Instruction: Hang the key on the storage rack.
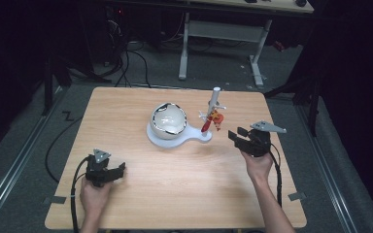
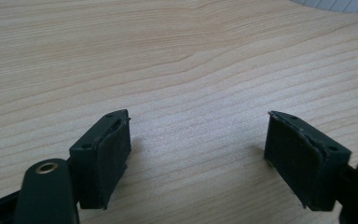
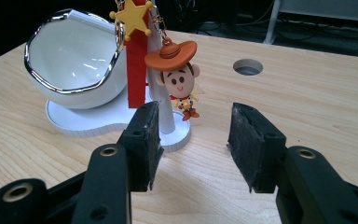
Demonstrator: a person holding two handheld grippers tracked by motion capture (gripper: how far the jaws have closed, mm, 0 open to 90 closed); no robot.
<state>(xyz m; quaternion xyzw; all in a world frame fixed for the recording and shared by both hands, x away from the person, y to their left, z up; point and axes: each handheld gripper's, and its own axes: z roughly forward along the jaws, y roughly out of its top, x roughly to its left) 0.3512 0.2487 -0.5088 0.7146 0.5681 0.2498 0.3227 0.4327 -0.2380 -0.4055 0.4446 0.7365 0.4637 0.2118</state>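
A dim room with a grey floor, loose cables and a white-legged desk at the far side is surrounding a light wooden table [image 1: 175, 194]. Near the table's middle, a white stand [image 1: 175, 138] is sitting with a glossy white egg-shaped bowl with a silver rim [image 1: 169, 119] on its left part and a slim white peg post [image 1: 214, 104] rising from its right part.

A small cowboy figure keychain with an orange hat [image 3: 179, 81] is hanging beside the post, its feet just above the stand's base, next to a red strap topped by a yellow star [image 3: 133, 16]. A round hole [image 3: 247, 66] is showing in the tabletop farther off in the right gripper view.

The right gripper [image 1: 239, 136], held in the person's right hand [image 1: 257, 165], is hovering just right of the stand and pointing left toward the keychain. Its jaws are standing apart with nothing between the pads, released from any hold; the keychain is hanging clear beyond them.

The left gripper [image 1: 119, 170], held in the left hand [image 1: 94, 194], is resting at the near left of the table, well apart from the stand. Its jaws are gaping wide over bare wood, gripping nothing.
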